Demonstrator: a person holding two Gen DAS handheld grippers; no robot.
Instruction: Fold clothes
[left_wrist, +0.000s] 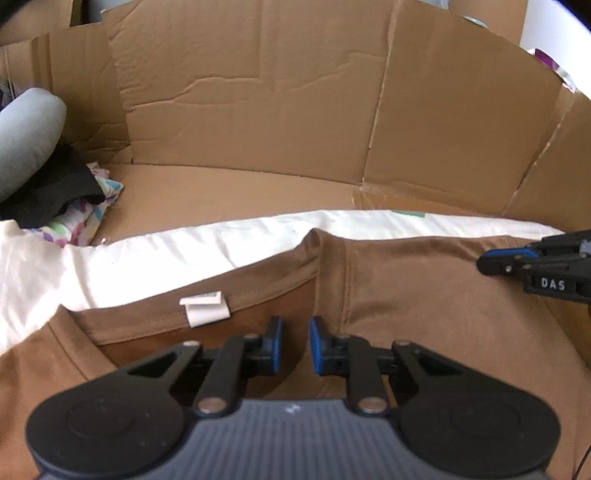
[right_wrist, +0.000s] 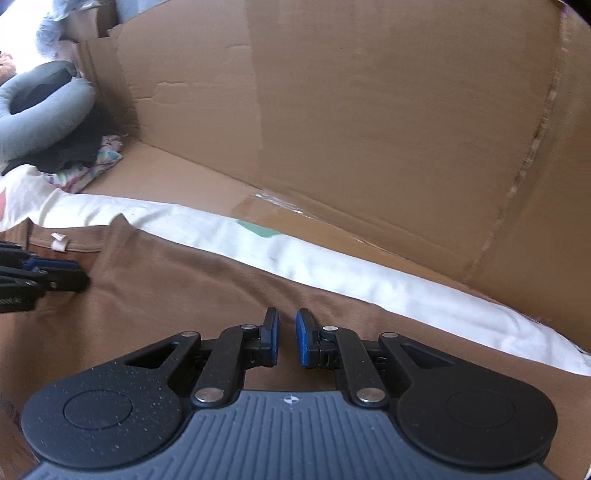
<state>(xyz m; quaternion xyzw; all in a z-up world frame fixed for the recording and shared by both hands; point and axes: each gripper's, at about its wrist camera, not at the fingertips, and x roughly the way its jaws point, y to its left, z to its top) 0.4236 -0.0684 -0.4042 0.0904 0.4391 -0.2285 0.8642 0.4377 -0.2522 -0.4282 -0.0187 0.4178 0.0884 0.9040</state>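
Observation:
A brown shirt lies spread on a white cloth. Its neckline faces me, with a white label inside the collar. My left gripper hovers low over the collar opening, its blue pads a narrow gap apart with nothing between them. It also shows at the left edge of the right wrist view. My right gripper sits over the shirt's body farther right, its jaws also slightly apart and empty. In the left wrist view it enters from the right edge.
Cardboard walls enclose the far side and the right. At the far left lie a grey cushion, a black garment and a patterned cloth. A green patch marks the white cloth's far edge.

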